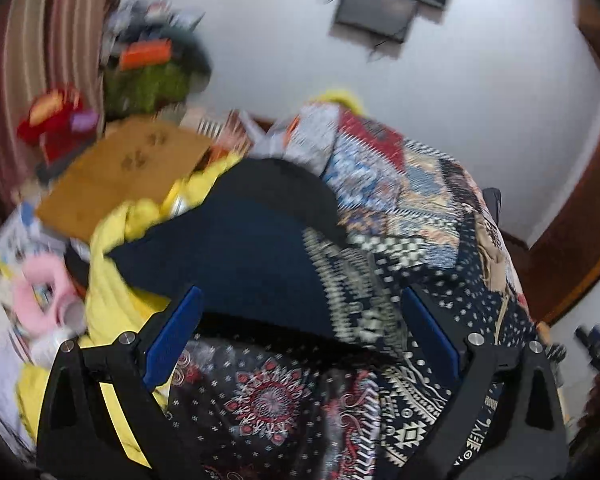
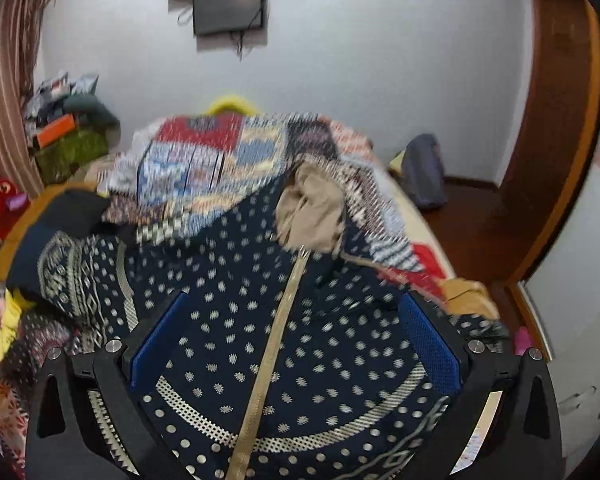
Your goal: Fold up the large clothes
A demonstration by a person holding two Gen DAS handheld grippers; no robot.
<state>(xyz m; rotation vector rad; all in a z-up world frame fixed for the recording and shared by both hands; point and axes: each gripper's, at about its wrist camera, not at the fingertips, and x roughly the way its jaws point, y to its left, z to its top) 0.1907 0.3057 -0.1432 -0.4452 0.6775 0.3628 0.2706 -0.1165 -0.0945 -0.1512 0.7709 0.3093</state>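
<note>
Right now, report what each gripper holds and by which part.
Nothing is held. The left gripper and the right gripper are both open, spread above the navy dotted garment without pinching it.

- My right claw [image 2: 294, 344] showed textured blue pads [image 2: 430, 344] and matt black plastic.
- The navy dotted garment [image 2: 240, 320] was soft printed cloth with a woven gold strip [image 2: 276, 340].
- I saw a glossy wooden door frame [image 2: 556, 120].

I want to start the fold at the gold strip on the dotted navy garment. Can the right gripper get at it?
Probably yes: the right gripper is open, and the gold strip lies uncovered between its fingers.
</note>
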